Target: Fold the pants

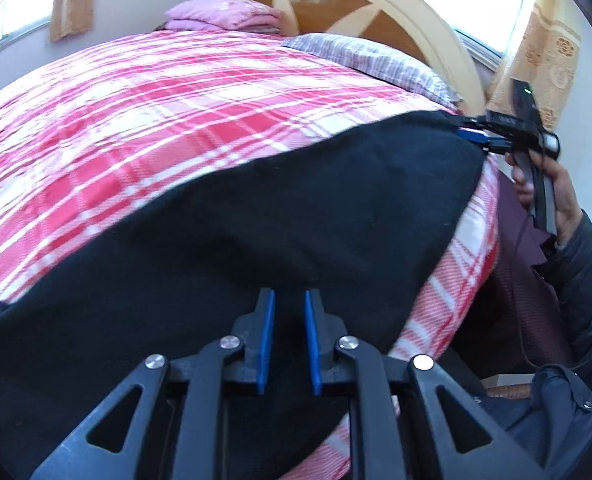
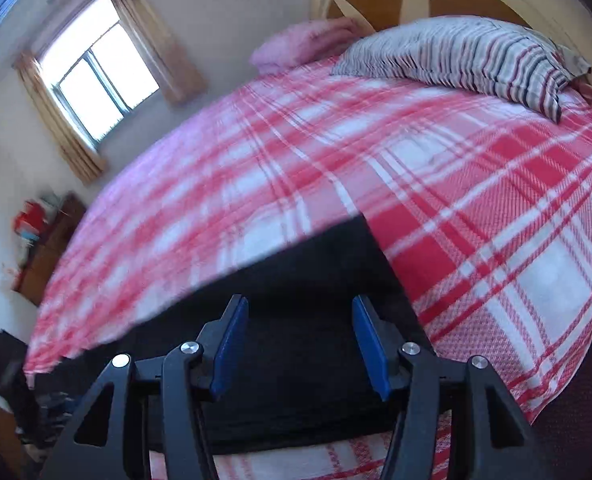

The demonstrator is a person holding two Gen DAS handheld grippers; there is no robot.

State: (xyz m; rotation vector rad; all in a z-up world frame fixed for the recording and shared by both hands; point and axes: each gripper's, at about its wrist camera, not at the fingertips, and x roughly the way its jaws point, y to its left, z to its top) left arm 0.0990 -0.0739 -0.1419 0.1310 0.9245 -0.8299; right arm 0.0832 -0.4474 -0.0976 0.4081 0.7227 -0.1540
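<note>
My left gripper (image 1: 289,300) narrowly apart over black pants (image 1: 255,216), pinching nothing; right gripper (image 2: 300,304) half-spread above pants corner, my hand (image 1: 552,200) at 3 o'clock.

Black pants (image 1: 255,216) are spread flat in a long dark band on a red-and-white plaid bedspread (image 1: 135,120), near the bed's edge. The fabric is plain and smooth, and one squared-off end (image 2: 336,248) is seen lying flat on the plaid.

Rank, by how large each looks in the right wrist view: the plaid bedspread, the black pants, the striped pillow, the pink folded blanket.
1. plaid bedspread
2. black pants, enlarged by nearness to the camera
3. striped pillow
4. pink folded blanket
</note>
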